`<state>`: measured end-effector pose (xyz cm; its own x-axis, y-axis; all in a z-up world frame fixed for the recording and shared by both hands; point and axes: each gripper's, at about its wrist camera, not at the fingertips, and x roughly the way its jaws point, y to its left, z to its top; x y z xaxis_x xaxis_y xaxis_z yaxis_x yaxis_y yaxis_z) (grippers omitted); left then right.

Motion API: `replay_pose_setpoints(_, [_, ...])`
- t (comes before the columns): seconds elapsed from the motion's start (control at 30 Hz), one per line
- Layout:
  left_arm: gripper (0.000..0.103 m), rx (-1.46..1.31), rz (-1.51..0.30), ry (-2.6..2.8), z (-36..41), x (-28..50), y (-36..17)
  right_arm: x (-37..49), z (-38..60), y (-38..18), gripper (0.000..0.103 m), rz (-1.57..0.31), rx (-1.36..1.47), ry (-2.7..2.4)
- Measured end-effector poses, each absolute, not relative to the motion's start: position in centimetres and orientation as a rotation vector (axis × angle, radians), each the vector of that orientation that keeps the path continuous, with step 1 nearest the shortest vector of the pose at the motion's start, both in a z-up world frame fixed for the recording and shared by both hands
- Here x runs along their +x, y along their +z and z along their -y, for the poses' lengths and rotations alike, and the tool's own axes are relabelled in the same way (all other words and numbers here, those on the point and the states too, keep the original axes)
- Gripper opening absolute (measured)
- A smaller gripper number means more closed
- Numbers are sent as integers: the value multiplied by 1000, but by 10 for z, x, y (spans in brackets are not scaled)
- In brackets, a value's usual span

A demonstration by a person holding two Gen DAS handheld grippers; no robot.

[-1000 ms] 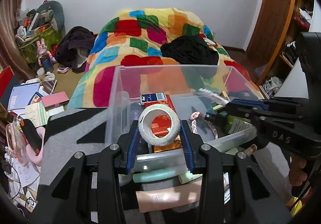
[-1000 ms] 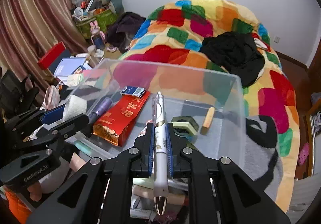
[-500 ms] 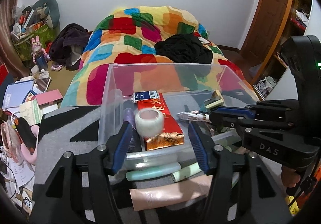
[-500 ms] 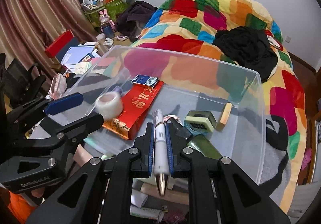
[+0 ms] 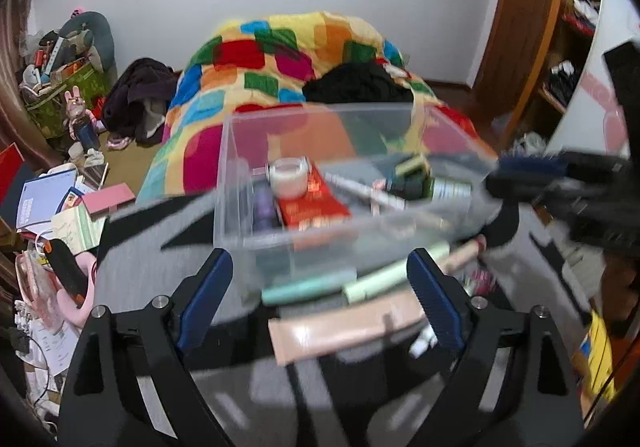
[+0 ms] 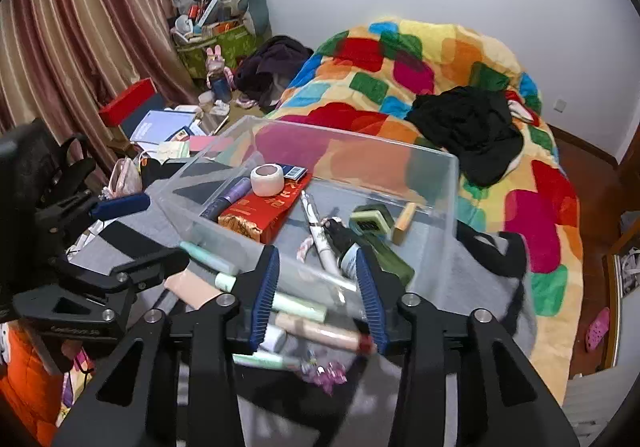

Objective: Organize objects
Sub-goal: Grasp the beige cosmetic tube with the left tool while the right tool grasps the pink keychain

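You get even, soft indoor light with weak shadows and no hard glare, only faint sheen on the clear bin (image 6: 440,183). The left wrist view smears with motion blur across the bin's contents and the nearer clutter. The right wrist view stays sharper. Both views bend strongly at the edges and darken into black corners.

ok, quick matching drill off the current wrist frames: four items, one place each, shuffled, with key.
Things:
1. tape roll
2. white pen
3. beige tube
4. black garment

Places:
A. on the quilt, behind the bin
B. on the red packet in the bin
C. on the bin floor, beside the dark bottle
D. outside the bin, in front

Pairs: 1-B, 2-C, 3-D, 4-A
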<state>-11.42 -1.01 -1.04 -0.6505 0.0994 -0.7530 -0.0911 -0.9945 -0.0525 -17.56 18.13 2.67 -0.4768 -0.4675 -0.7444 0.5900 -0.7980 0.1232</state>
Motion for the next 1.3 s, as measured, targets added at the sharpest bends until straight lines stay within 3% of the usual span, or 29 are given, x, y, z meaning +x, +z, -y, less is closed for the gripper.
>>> replay_pose_setpoints(0.1, [90, -1340, -31, 2714, 9, -109, -26, -164, -195, 27, 46, -199, 1065, -2281])
replay_pose_setpoints(0.3, [90, -1437, -119, 2644, 5, -106, -51, -150, -213, 5, 48, -246, 1137, -2270])
replay_pose_setpoints(0.6, [94, -1468, -156, 2499, -15, -128, -66, -143, -206, -51, 48, -367, 1279, -2164])
replay_pose_setpoints(0.9, [95, -1469, -162, 2433, -28, -123, -76, -150, -206, -61, 46, -301, 1267, -2173])
replay_pose_setpoints(1.03, [75, -1432, -147, 2417, -35, -110, -71, -144, -205, -59, 25, -293, 1242, -2165])
replay_pose_setpoints(1.1, [66, -1415, -165, 2438, -40, -101, -69, -142, -205, -59, 25, -302, 1233, -2178])
replay_pose_setpoints(1.23, [32, -1393, -195, 2481, -44, -88, -66, -136, -208, -58, 25, -293, 1228, -2192])
replay_pose_setpoints(1.3, [24, -1387, -198, 2520, -44, -81, -66, -133, -211, -58, 25, -276, 1231, -2194])
